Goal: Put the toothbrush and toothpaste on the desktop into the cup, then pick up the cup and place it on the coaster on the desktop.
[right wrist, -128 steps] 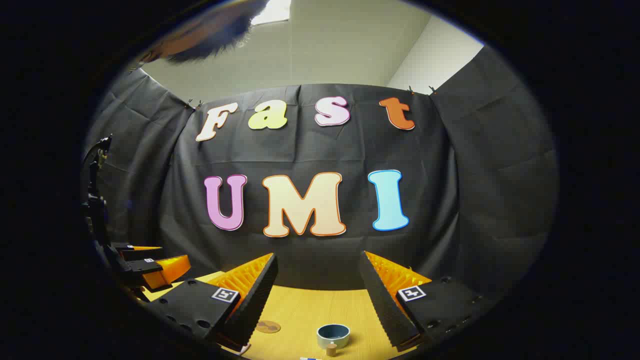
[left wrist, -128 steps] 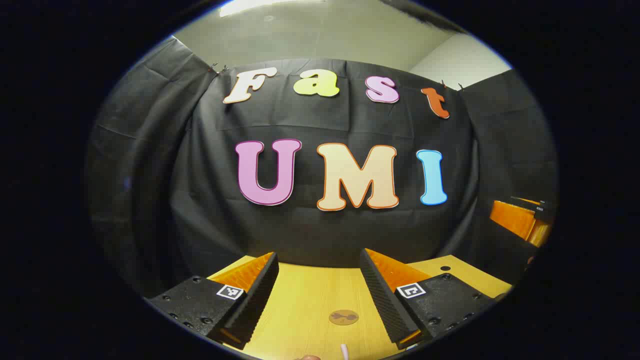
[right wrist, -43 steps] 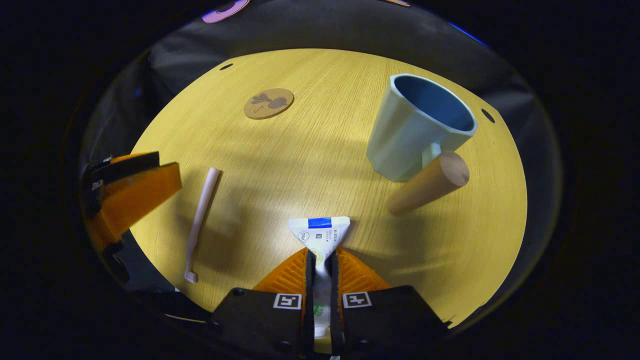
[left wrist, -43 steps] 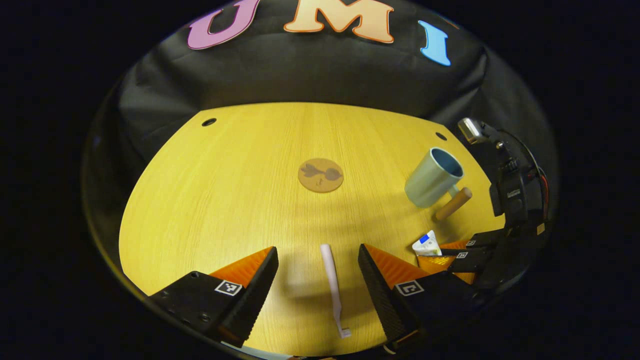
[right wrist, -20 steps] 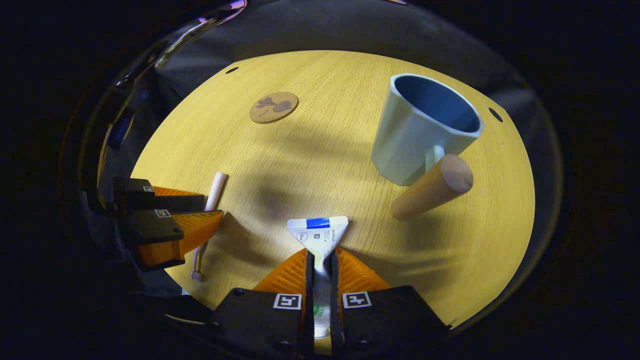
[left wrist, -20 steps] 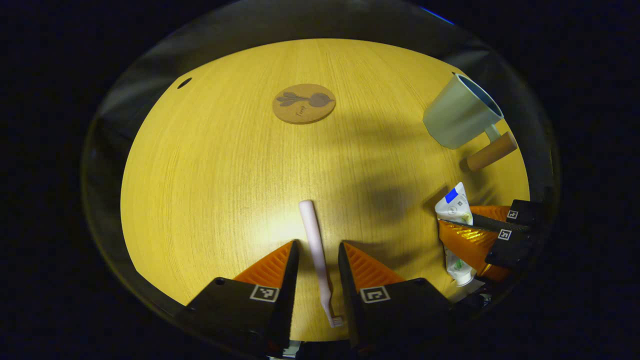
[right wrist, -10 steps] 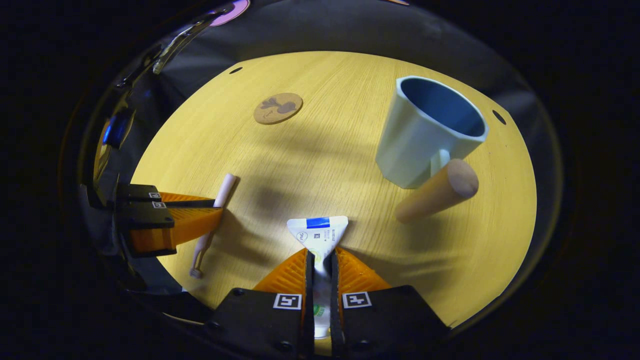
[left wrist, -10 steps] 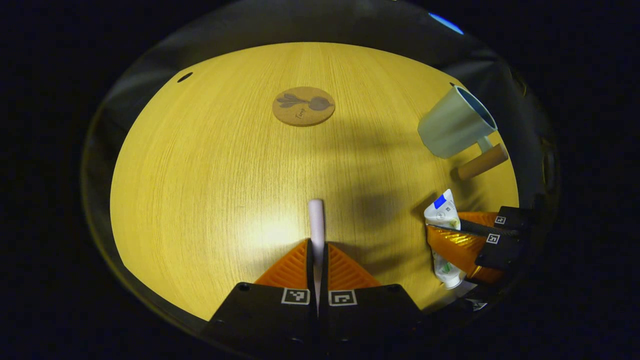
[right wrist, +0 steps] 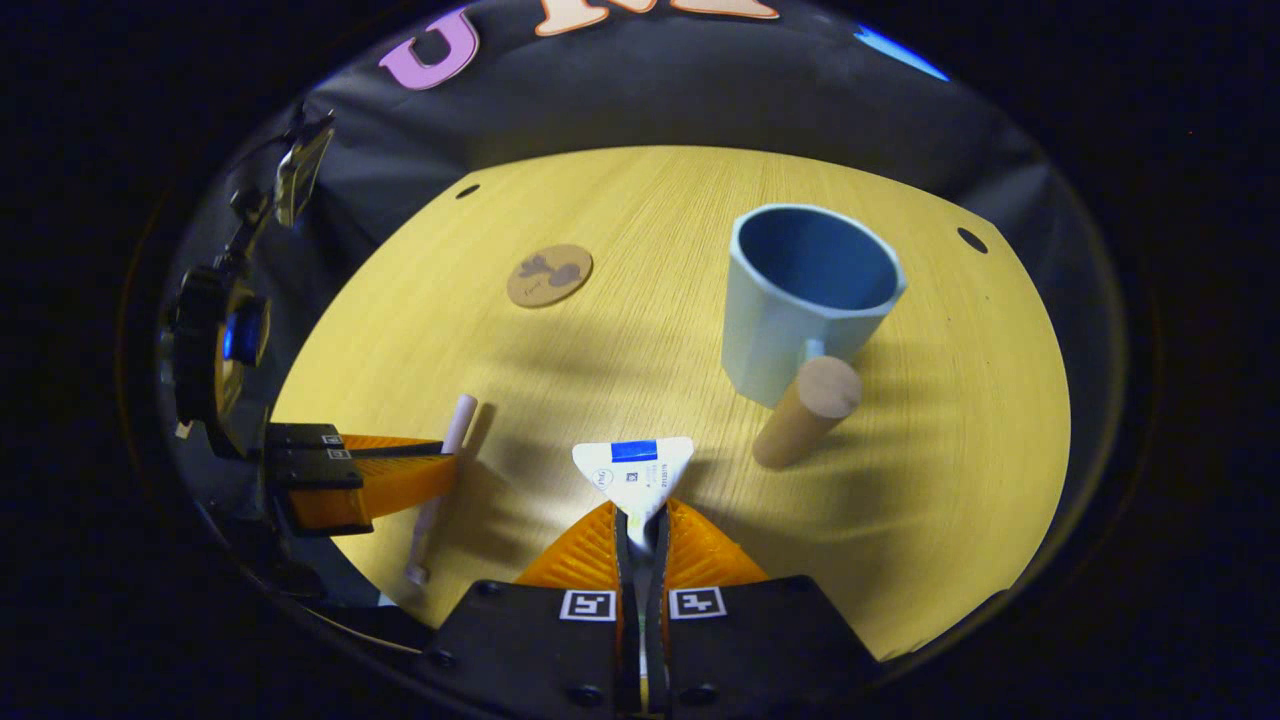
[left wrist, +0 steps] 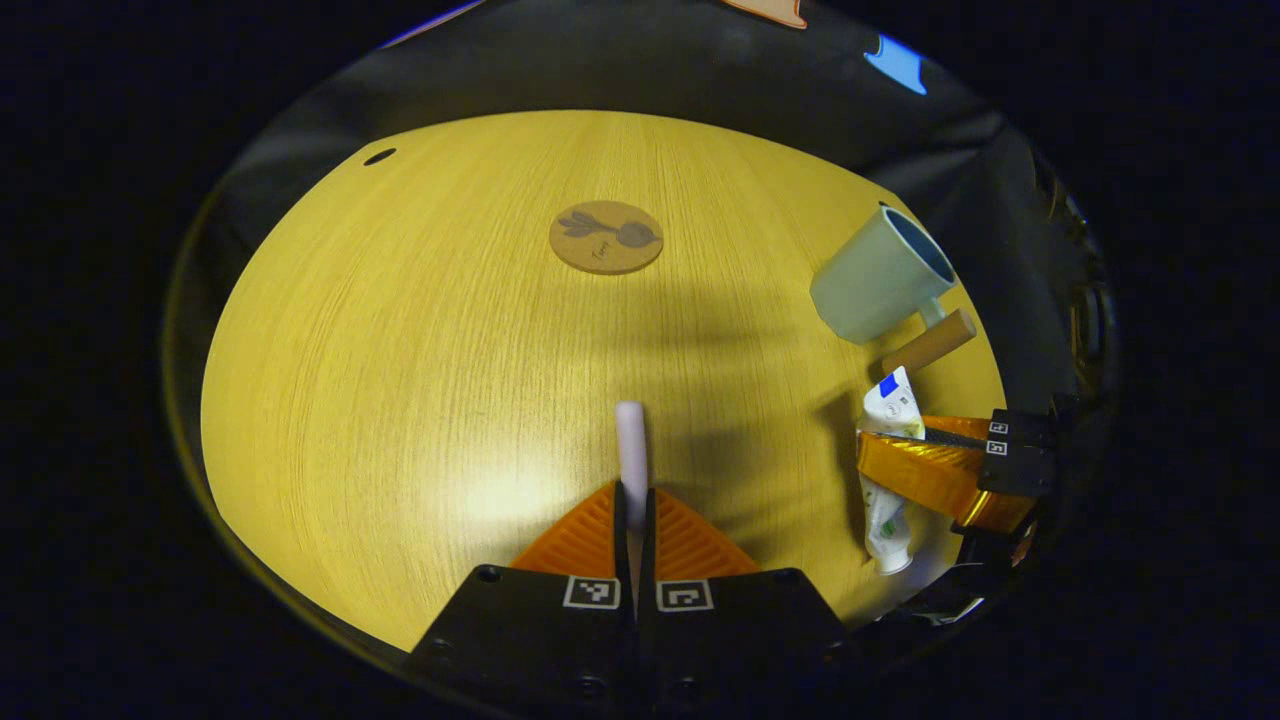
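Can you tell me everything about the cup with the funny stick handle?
The cup is pale blue-grey outside and darker blue inside, smooth like glazed ceramic, with faceted sides. It stands upright and empty on the yellow wooden desktop. A short stub joins it to a round wooden peg handle that slants down toward the desktop. No gripper touches it. The toothpaste is in front of it, held apart from it, and the round coaster lies off to one side.
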